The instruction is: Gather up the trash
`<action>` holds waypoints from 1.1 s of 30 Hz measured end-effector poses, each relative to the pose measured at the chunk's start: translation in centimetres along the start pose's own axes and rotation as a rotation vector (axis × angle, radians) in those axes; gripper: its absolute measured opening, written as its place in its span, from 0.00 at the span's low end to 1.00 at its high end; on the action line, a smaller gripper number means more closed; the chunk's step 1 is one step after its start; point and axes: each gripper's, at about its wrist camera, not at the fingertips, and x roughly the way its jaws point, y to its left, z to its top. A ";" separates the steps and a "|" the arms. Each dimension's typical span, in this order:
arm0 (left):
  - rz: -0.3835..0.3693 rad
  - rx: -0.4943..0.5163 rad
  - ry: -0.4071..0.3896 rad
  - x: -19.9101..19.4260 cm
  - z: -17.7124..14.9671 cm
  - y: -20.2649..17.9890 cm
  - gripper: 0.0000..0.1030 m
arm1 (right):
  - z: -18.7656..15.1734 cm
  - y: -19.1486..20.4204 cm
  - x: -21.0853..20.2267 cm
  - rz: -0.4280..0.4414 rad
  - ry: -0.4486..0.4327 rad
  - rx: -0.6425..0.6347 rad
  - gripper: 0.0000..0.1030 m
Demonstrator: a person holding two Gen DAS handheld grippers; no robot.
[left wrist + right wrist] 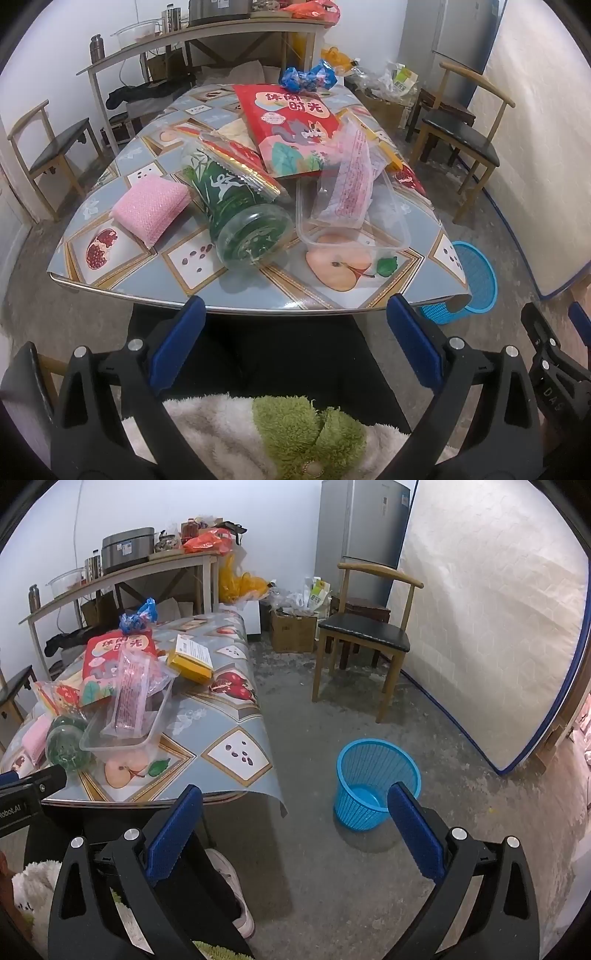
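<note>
- Your left gripper [295, 343] hangs spread wide and empty before the table [147, 291]
- Your right gripper [295, 834] gapes empty beside the blue basket [376, 782]
- Green bottle [236, 206], red bag [291, 125] lie heaped on the table

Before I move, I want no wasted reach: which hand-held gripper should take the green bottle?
Left. The left hand-held gripper is open and faces the green bottle across the table edge; the right hand-held gripper points toward the blue basket.
</note>
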 end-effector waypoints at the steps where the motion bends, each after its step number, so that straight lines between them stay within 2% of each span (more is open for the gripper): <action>1: 0.001 0.000 0.000 0.0 0.0 0.0 0.92 | 0.0 0.0 0.0 0.000 0.000 0.000 0.95; 33: 0.008 -0.004 0.014 0.9 -0.1 0.3 0.92 | 0.1 0.3 0.0 0.002 -0.002 -0.004 0.95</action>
